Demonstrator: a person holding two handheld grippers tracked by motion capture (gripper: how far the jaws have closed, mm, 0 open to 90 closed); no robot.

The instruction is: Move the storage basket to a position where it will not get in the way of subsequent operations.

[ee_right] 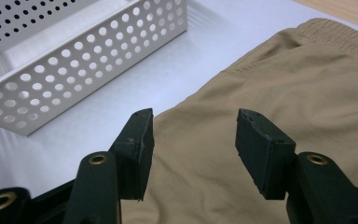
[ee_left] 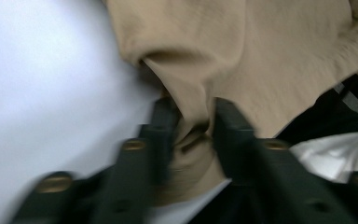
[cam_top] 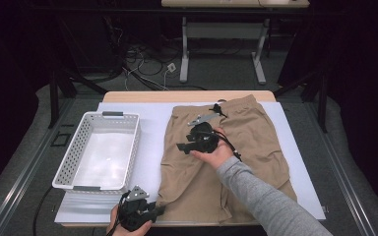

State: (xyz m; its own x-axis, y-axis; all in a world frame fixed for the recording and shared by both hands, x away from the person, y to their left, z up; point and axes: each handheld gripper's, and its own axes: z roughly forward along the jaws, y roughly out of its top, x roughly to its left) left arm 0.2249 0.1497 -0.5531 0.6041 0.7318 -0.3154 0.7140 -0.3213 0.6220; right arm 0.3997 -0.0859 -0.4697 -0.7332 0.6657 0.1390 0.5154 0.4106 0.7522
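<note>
While left gripper (cam_top: 158,210) pinches near hem corner at 6 o'clock, its fingers (ee_left: 233,126) closed on bunched fold of tan shorts (cam_top: 221,152). Shorts lie flat on white mat (cam_top: 147,123), right of centre on surface, waistband at 12 o'clock. Cloth judged light, limp, creasing easily, not slippery; will drape, so grip edges, hem and waistband. Right gripper (cam_top: 182,146) hovers mid-shorts, fingers (ee_right: 137,140) apart, nothing between. White perforated basket (cam_top: 69,162) at 9 o'clock.
</note>
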